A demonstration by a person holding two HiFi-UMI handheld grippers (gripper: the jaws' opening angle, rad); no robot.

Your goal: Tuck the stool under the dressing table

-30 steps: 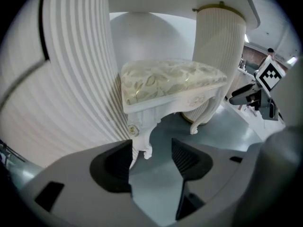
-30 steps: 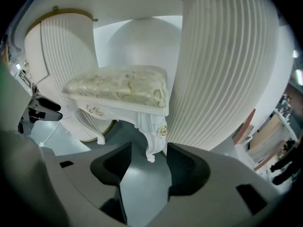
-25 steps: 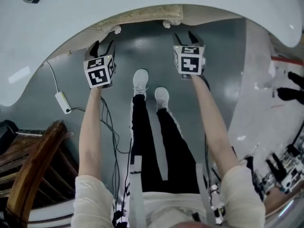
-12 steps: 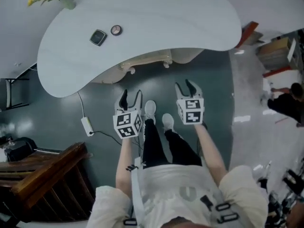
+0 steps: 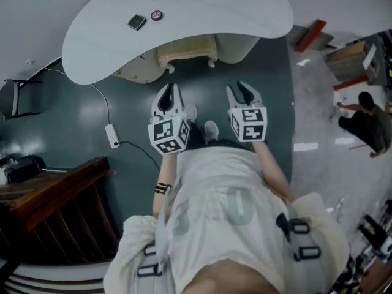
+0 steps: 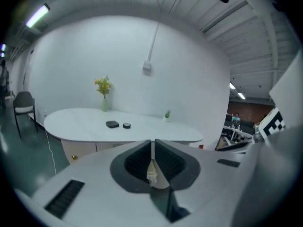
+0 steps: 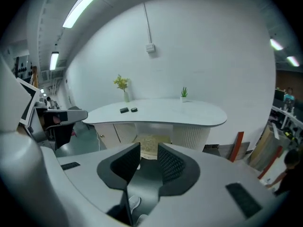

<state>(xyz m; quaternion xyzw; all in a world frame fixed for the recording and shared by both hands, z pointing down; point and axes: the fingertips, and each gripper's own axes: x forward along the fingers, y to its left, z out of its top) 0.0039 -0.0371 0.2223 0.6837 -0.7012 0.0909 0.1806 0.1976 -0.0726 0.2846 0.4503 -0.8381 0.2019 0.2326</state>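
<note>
1. Far left: dark wooden frame [image 5: 55, 195]; just right of it, a white plug box [image 5: 113, 135] lying on the green floor [image 5: 73, 115].
2. Left tool [image 5: 170, 89]: closing, pads down to a thin slit, nothing between them; held up in front of the table [image 5: 245, 11], well apart from it.
3. Stool [image 5: 187, 46]: tucked under the middle of the table, beige seat partly showing below the white edge.
4. On the table: a dark square thing [image 5: 136, 22] and a round one [image 5: 157, 15] side by side, a vase [image 6: 104, 103] of yellow flowers behind them, a small plant [image 6: 167, 114] further right.
5. Right tool [image 5: 240, 90]: closing, a narrow gap between the pads, empty; beside the left tool, aimed at the stool.
6. Far right: a person [image 5: 367, 118] in dark clothes, well apart.
</note>
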